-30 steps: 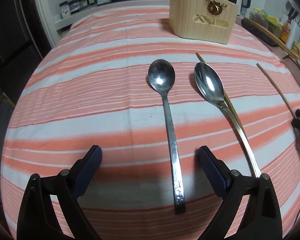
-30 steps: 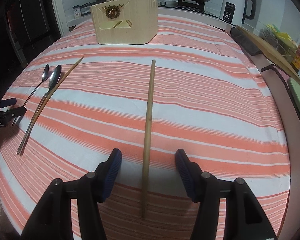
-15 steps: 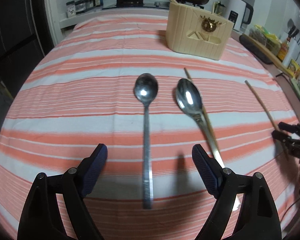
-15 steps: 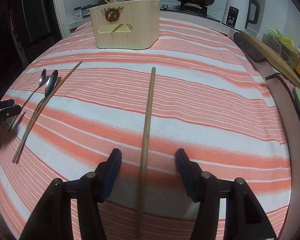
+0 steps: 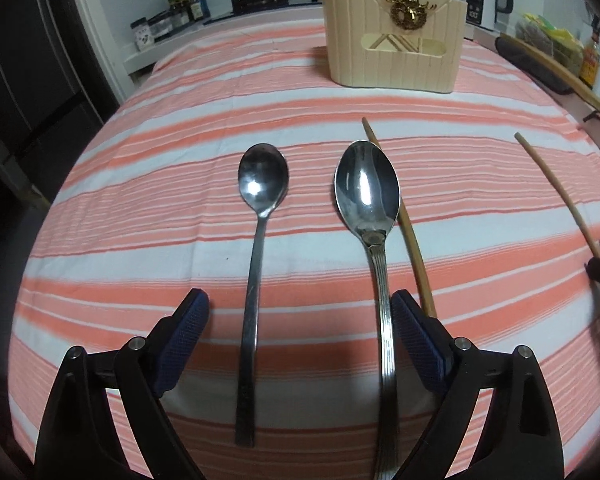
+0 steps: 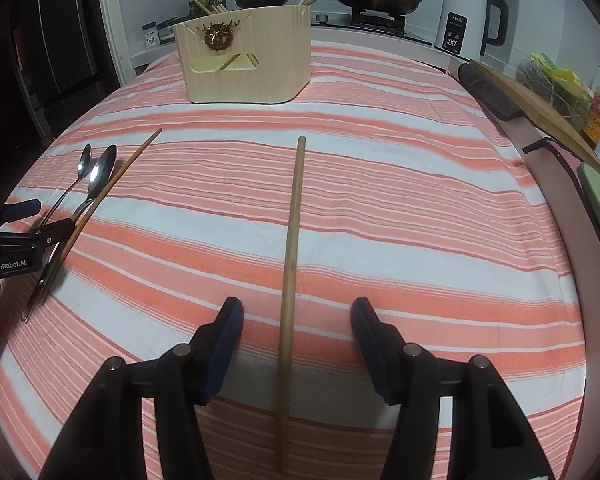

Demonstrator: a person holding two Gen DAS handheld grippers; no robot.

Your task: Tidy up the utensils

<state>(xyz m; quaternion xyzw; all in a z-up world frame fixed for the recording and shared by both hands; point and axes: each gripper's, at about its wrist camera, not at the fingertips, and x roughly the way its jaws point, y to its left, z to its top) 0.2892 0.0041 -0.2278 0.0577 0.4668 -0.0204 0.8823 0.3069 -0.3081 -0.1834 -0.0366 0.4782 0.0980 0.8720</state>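
A striped cloth [image 5: 148, 208] covers the bench. On it lie two spoons [image 5: 260, 184] and two chopsticks [image 6: 292, 240]. A utensil holder [image 6: 248, 64] stands at the far side.

Two spoons, two chopsticks, one holder on the stripes

The small spoon [image 5: 256, 264] and the bigger ribbed-handle spoon [image 5: 374, 248] lie side by side mid-frame, bowls up. One wooden chopstick [image 5: 404, 220] lies just right of the big spoon, another chopstick [image 6: 290, 276] lies alone mid-frame, and the beige utensil holder [image 5: 392, 36] stands upright at the top.

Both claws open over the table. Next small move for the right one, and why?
Probably lower and close the right claw on the chopstick: it lies loose between the open pads, apart from both, so nothing is held yet for the holder.
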